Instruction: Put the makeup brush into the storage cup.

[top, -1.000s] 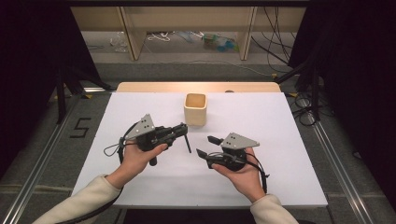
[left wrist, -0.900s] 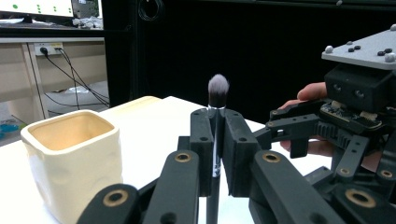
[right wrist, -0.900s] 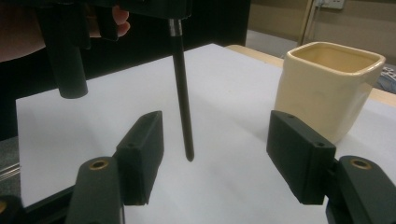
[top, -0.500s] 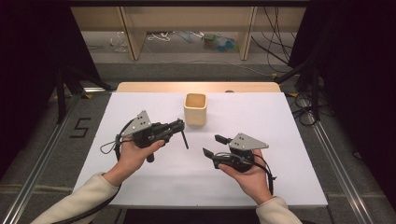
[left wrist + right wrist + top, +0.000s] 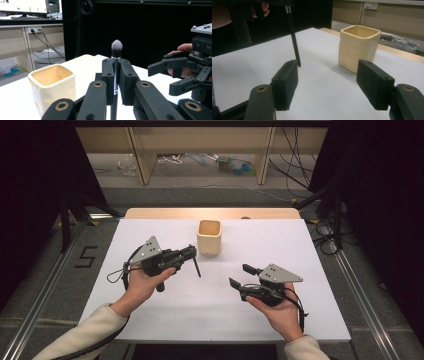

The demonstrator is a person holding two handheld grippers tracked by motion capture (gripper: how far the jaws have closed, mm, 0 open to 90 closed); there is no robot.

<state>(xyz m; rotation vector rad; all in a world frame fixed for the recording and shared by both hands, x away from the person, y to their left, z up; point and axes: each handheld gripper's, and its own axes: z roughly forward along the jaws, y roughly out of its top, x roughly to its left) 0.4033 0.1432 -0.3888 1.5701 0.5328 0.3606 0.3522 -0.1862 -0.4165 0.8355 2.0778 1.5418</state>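
Brush (image 5: 116,47) upright, bristles up, in left gripper (image 5: 114,75).

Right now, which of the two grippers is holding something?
The left gripper: it is shut on the makeup brush, held upright. The right gripper is open and holds nothing.

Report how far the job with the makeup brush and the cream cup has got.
Done: the left gripper is shut on the makeup brush, lifted off the white table. In hand: the brush hangs beside the cream cup, handle end low; the right gripper stands open and apart, holding nothing. Left, probably: getting the brush into the cup, which looks empty.
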